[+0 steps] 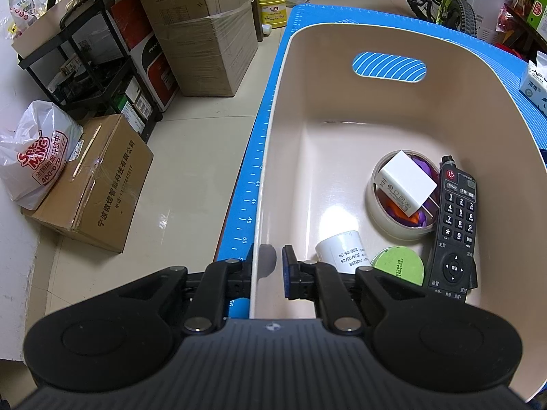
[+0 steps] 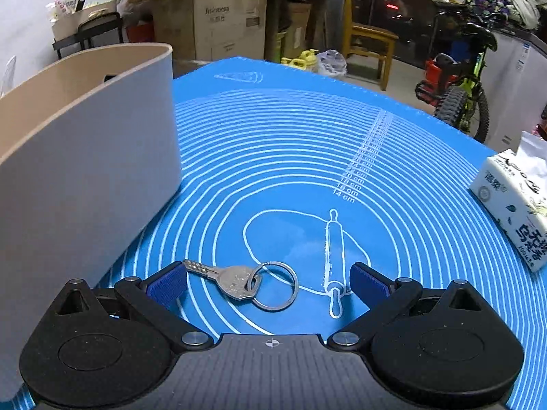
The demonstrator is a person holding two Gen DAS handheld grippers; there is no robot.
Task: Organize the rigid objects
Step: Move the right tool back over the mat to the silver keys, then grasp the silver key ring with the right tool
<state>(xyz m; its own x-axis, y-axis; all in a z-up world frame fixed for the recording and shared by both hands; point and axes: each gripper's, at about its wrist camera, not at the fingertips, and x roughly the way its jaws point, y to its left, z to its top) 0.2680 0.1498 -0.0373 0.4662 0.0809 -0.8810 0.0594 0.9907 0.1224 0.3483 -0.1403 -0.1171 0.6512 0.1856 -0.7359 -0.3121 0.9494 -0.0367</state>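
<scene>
My left gripper (image 1: pixel 268 266) is shut on the near left wall of the beige bin (image 1: pixel 342 109), one finger outside and one inside. In the bin lie a black remote (image 1: pixel 456 232), a tape roll (image 1: pixel 386 218) with a white charger (image 1: pixel 405 184) on it, a white bottle (image 1: pixel 342 251) and a green lid (image 1: pixel 398 266). In the right wrist view my right gripper (image 2: pixel 270 280) is open and low over the blue mat (image 2: pixel 307 157). A silver key (image 2: pixel 229 278) on a ring (image 2: pixel 275 285) lies flat between its fingers, untouched. The bin (image 2: pixel 89 157) stands just to the left.
A tissue pack (image 2: pixel 512 218) lies at the mat's right edge. Cardboard boxes (image 1: pixel 205 34), a black rack (image 1: pixel 85 54) and a plastic bag (image 1: pixel 34 157) crowd the floor left of the table. A bicycle (image 2: pixel 458 78) and a wooden chair (image 2: pixel 369 41) stand beyond the table.
</scene>
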